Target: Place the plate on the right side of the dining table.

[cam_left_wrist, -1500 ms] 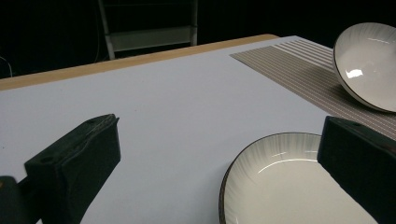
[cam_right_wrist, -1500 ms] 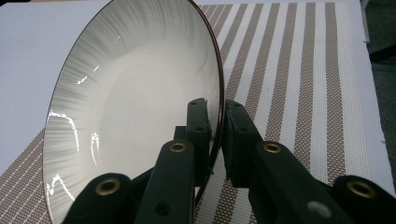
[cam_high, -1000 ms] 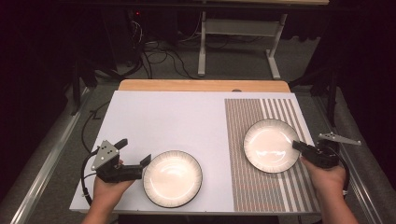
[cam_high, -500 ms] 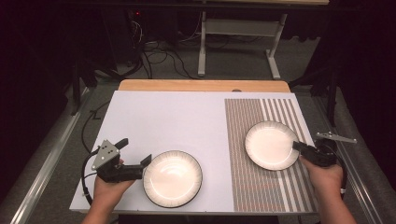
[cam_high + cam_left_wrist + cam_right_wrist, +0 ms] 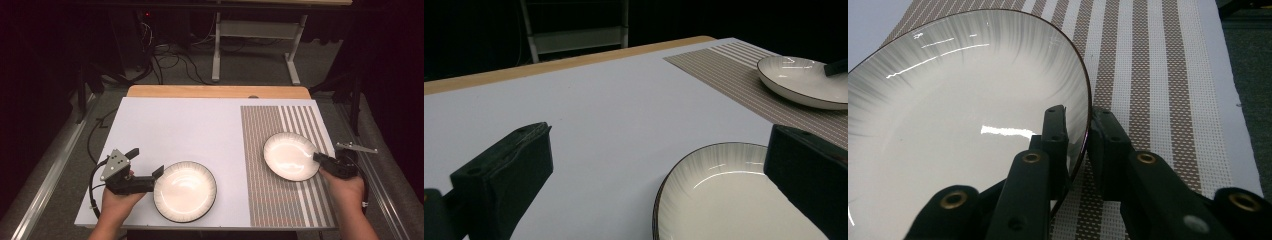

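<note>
Two white plates with dark rims lie on the table. The left plate rests on the white board near the front edge. My left gripper stands open at its left rim, one jaw over the plate and the other over bare board. The right plate sits on the striped placemat. My right gripper is shut on its right rim, one jaw inside the bowl and one outside.
The white board spreads across the left and middle, with a wooden strip along the far edge. The placemat's right border runs close to the table's right edge. Cables and a metal stand lie on the dark floor beyond.
The right plate has settled a little lower and flatter onto the placemat, with the right gripper still at its rim. The left gripper and left plate have not moved.
</note>
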Motion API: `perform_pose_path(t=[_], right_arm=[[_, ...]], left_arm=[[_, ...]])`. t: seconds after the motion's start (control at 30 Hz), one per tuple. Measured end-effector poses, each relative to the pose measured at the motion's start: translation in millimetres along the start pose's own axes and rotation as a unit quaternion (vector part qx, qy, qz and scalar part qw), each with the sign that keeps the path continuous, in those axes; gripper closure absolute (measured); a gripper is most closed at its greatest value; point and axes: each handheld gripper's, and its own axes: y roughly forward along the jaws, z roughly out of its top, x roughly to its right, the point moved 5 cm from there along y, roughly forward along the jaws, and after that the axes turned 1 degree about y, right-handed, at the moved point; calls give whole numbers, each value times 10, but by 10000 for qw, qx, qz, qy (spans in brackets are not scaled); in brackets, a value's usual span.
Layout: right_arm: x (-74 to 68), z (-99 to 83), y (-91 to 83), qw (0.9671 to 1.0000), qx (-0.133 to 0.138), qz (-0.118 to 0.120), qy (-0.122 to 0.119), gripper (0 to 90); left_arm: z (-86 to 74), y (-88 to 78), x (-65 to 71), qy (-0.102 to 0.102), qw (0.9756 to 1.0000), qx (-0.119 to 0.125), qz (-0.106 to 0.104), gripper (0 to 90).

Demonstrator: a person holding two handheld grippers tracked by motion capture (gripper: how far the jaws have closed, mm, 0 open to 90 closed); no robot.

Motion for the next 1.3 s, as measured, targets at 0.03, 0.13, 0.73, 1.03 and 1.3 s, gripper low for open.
perform_pose_path(t=[0.03, 0.13, 0.73, 1.03, 1.3], right_arm=[[-1, -1, 1, 10000, 0, -4, -13, 797], [0, -6, 1, 9999, 27, -70, -97, 765], [7, 57, -163, 9982, 522, 63, -304, 604], [-156, 109, -308, 9922, 972, 56, -785, 448], [-438, 139, -448, 9834, 1310, 412, -1187, 323]], left_arm=[[-1, 0, -1, -1, 10000, -4, 1, 0], [-2, -4, -5, -4, 10000, -10, 6, 0], [-13, -6, -25, -30, 10000, -50, 18, 0], [-10, -10, -19, -28, 10000, -52, 0, 0], [12, -21, 3, -15, 10000, -12, -19, 0]])
